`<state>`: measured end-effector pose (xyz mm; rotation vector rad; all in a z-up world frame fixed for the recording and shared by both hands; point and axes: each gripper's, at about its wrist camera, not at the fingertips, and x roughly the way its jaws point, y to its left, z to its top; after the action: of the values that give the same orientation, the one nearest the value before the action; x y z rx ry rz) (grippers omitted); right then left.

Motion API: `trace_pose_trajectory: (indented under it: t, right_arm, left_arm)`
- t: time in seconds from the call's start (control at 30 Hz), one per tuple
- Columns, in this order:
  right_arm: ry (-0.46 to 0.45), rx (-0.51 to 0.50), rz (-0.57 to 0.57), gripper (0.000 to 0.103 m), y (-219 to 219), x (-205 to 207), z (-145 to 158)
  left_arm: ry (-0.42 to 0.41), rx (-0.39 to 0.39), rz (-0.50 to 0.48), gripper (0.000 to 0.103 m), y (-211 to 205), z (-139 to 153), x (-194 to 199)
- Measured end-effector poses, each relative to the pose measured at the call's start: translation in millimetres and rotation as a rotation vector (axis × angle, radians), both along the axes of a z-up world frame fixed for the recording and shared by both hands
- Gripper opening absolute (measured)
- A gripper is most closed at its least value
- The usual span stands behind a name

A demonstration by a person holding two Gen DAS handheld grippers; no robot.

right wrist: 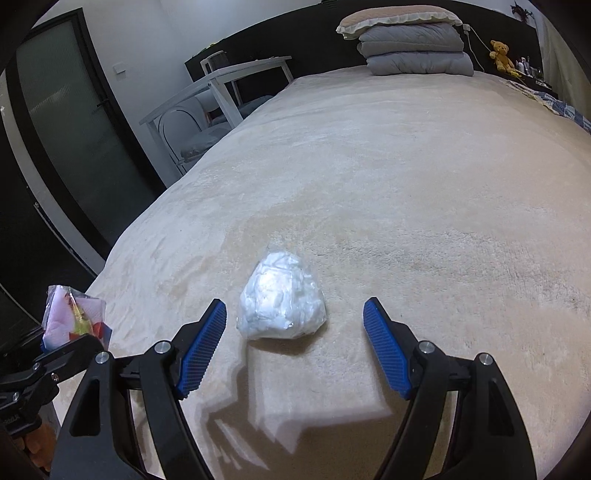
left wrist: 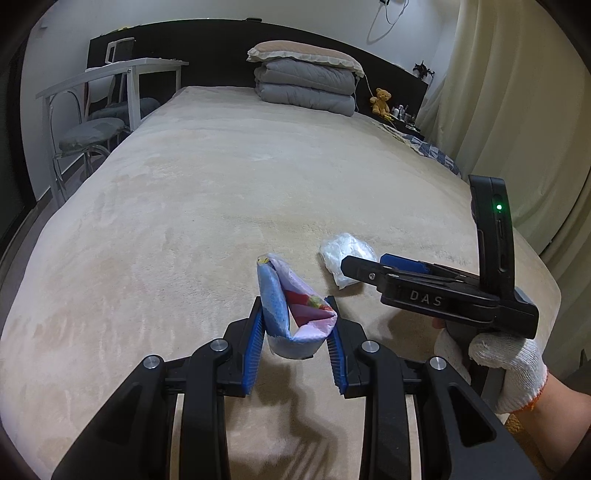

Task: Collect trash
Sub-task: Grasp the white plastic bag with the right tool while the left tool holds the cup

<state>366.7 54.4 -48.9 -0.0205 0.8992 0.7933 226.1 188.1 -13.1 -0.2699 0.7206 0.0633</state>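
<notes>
Gripping a colourful wrapper between its blue pads, the left gripper sits at the bottom centre of the left wrist view, its jaws drawn narrow and pressing the folded packet from both sides. The wrapper stands up above the beige bed cover, blue on its left face, pale pink with red and yellow print inside. To the right of it, a crumpled clear plastic bag lies on the cover, partly behind the tip of the right gripper, which comes in from the right edge, held by a hand in a white knit glove.

In the right wrist view the right gripper has its jaws spread wide, the plastic bag lying on the cover between and just beyond the fingertips, touching neither pad. The wrapper shows at the lower left. A folded grey quilt with a pillow on top sits at the upper right.
</notes>
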Motion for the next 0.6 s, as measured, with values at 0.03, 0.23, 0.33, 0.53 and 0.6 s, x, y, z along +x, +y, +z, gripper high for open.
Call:
trace_pose_trajectory:
  t: [0.03,0.23,0.33,0.53,0.6]
  right_arm:
    - [0.004,-0.002,0.004,0.076,2,1,-1]
    - [-0.026,-0.058,0.052,0.051,18,-1,-6]
    - [-0.042,-0.063,0.065,0.049,20,-4,-5]
    - [-0.054,-0.053,0.072,0.049,14,-13,3]
    - [-0.062,-0.052,0.074,0.049,9,-18,6]
  left_arm:
    - [0.002,0.000,0.002,0.030,1,0,0]
    - [0.001,-0.007,0.012,0.030,2,0,2]
    - [0.008,-0.002,0.008,0.030,1,-2,2]
    - [0.007,0.002,0.004,0.030,-1,-1,0]
    - [0.004,0.002,0.004,0.030,-2,1,-2]
